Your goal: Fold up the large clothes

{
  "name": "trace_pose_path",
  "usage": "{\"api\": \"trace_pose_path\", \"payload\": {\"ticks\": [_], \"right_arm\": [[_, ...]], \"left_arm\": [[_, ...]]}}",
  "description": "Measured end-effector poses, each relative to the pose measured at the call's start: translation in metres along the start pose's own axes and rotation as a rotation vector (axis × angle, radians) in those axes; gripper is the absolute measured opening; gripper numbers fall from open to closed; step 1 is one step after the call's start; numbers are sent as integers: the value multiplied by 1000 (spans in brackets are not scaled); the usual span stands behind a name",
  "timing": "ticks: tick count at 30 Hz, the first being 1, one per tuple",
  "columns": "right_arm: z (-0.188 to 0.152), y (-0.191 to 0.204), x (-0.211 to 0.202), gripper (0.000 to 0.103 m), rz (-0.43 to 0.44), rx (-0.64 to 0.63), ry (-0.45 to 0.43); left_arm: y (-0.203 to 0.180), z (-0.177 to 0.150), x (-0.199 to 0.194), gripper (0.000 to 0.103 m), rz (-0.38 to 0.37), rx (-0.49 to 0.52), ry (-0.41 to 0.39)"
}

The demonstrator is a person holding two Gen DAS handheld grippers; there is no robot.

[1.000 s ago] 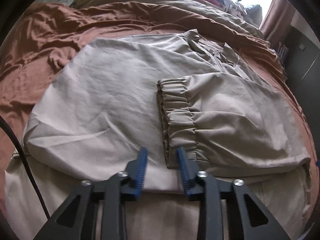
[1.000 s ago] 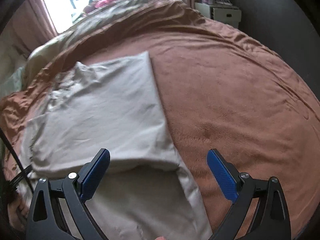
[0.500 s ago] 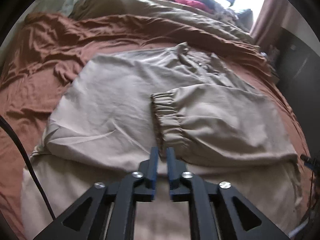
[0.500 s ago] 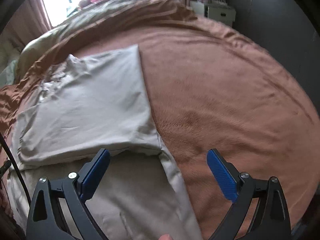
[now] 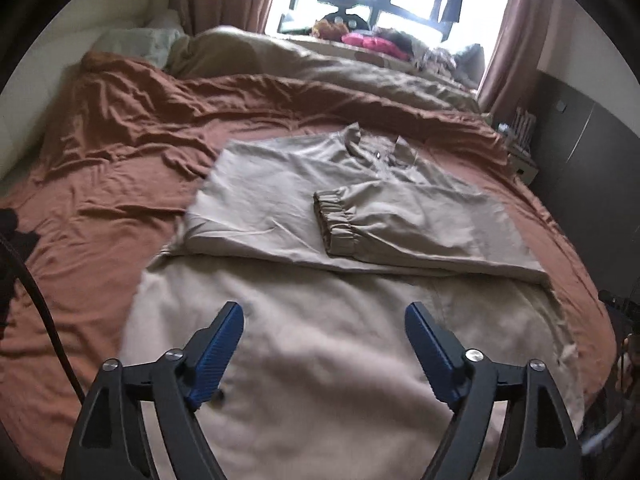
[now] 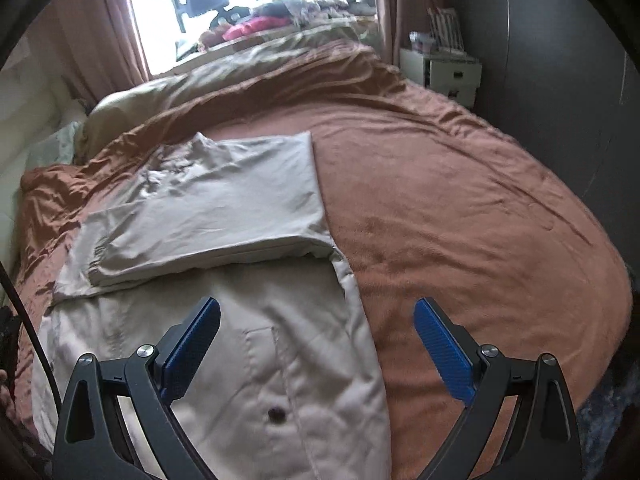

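Left wrist: left gripper (image 5: 324,326) fingers had just spread wide, gripping nothing, above the beige jacket (image 5: 320,208) lying on the brown bedspread (image 5: 120,152), elastic cuff (image 5: 336,220) folded across its middle. Right wrist: right gripper (image 6: 316,324) fingers wide apart, empty, over the jacket's near part (image 6: 224,208).

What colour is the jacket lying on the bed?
Beige, plain. The jacket shows best in the left wrist view.
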State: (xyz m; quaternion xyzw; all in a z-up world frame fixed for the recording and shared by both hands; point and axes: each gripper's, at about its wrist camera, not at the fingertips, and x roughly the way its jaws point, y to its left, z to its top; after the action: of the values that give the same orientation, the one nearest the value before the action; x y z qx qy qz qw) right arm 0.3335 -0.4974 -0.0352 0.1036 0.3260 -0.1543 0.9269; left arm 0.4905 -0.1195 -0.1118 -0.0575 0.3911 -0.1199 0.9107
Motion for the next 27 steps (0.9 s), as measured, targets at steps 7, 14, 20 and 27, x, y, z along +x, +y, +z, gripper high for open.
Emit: {"api": "trace_pose_path", "payload": {"ticks": [7,14,20,27], "right_arm": [[-31,-1,-58,97,16,-25,-47],[-69,-13,-102,98,86,-22,-106],[-105,-13,-135,97,100,-129,-137],[-135,-35,-165,98,123,-103,-125]], "left_arm": [[3,-28,-74,89,-7,11,-101],[0,-58,-144,97,10,65,-227],[5,-86,-197,98,7,77,-290],[20,-117,-238,103,14,62,-310]]}}
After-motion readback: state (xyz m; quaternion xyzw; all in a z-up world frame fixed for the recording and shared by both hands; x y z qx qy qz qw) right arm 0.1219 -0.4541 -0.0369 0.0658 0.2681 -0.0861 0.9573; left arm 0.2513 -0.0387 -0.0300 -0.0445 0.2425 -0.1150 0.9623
